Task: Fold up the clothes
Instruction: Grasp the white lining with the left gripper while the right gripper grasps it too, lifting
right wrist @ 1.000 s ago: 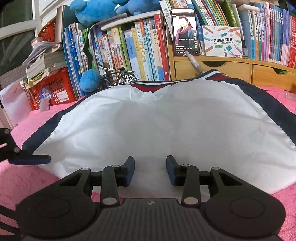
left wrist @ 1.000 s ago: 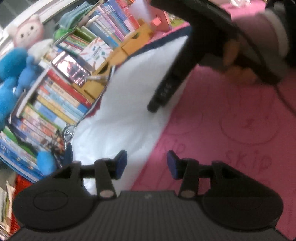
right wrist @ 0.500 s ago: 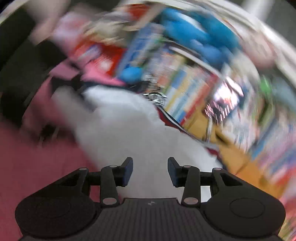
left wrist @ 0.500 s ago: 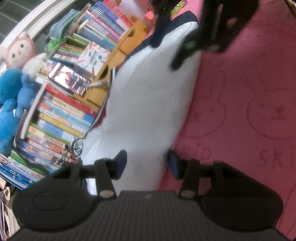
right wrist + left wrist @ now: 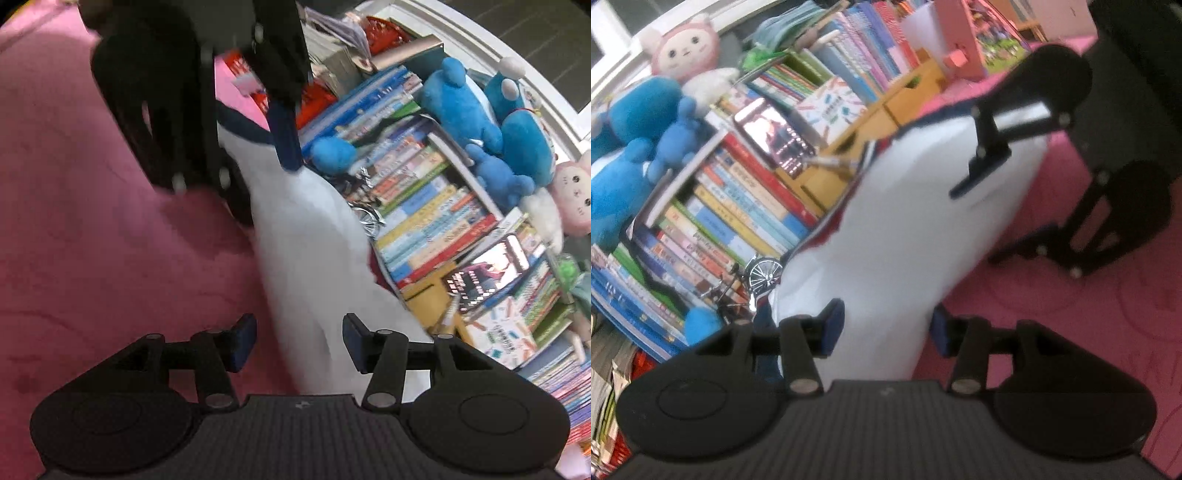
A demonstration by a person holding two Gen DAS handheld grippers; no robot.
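Observation:
A white garment (image 5: 905, 229) with navy and red trim lies flat on the pink mat (image 5: 1071, 314). My left gripper (image 5: 885, 330) hovers at its near end, jaws apart, with the white cloth showing between the blue pads but not pinched. The right gripper (image 5: 975, 225) appears in the left wrist view over the far end. In the right wrist view my right gripper (image 5: 298, 343) is rolled on its side, its jaws closing a little but still apart around the garment (image 5: 306, 258) edge. The left gripper (image 5: 264, 188) shows there at the top.
A low shelf of books (image 5: 738, 221) runs along the garment's far edge, with blue and pink plush toys (image 5: 635, 147) on top. A phone on a stand (image 5: 775, 136), wooden drawers (image 5: 886, 110) and a small bicycle model (image 5: 757, 277) stand close to the cloth.
The right gripper rolled sharply onto its side and shifted toward one end of the garment. The left gripper moved so the white cloth now fills the gap between its fingers.

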